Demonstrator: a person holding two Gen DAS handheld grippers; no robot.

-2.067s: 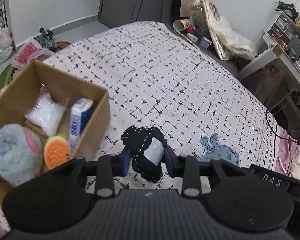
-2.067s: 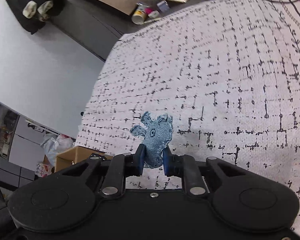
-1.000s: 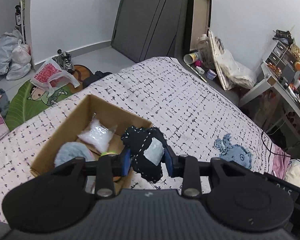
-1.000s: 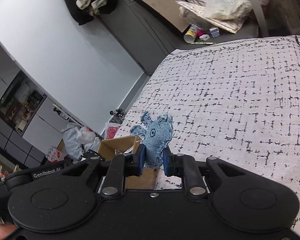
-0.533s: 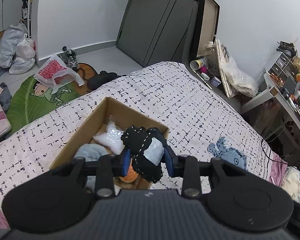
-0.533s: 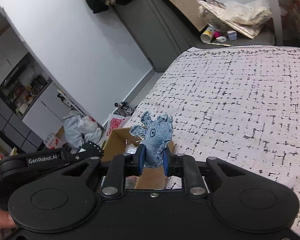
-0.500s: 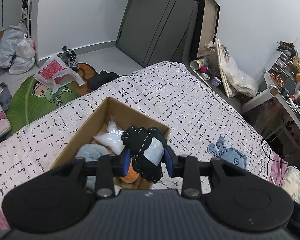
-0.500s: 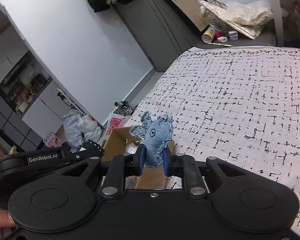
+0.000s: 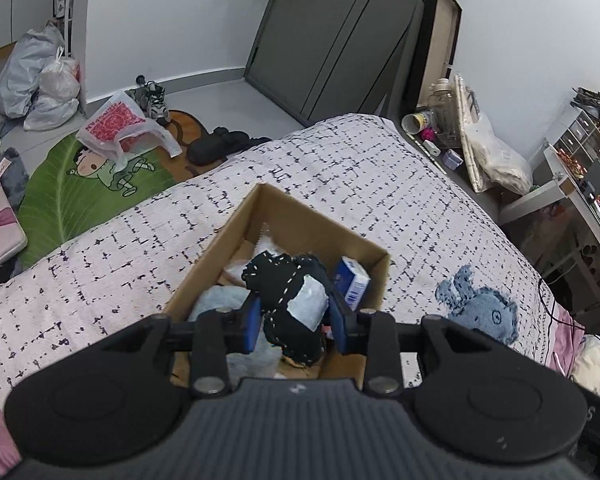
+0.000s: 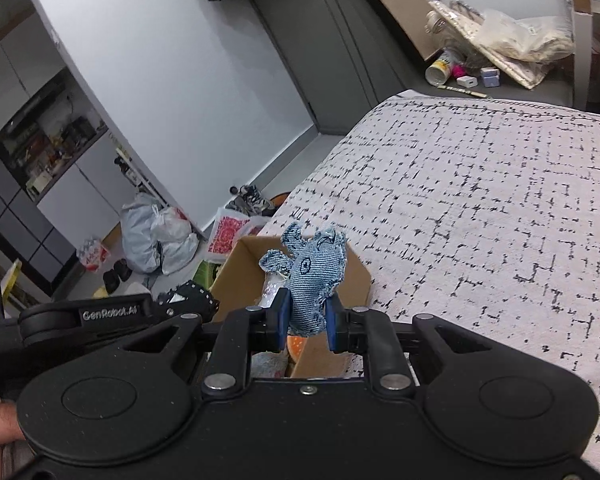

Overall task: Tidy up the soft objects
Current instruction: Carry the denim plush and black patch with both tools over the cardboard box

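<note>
white walls (image 9: 172, 20), grey wardrobe (image 9: 332, 40)

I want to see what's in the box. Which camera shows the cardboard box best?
The left wrist view: it looks down into the cardboard box, showing its contents. The right wrist view shows only part of it, behind the denim toy.

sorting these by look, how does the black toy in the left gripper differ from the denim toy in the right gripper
The black toy is dark with white dashed stitching and a pale patch; the denim toy is light blue with frayed edges and a drawn eye. The black toy fills a wide gap between the left gripper fingers; the denim toy is pinched in a narrower gap in the right gripper. Both are soft, held near the cardboard box.
</note>
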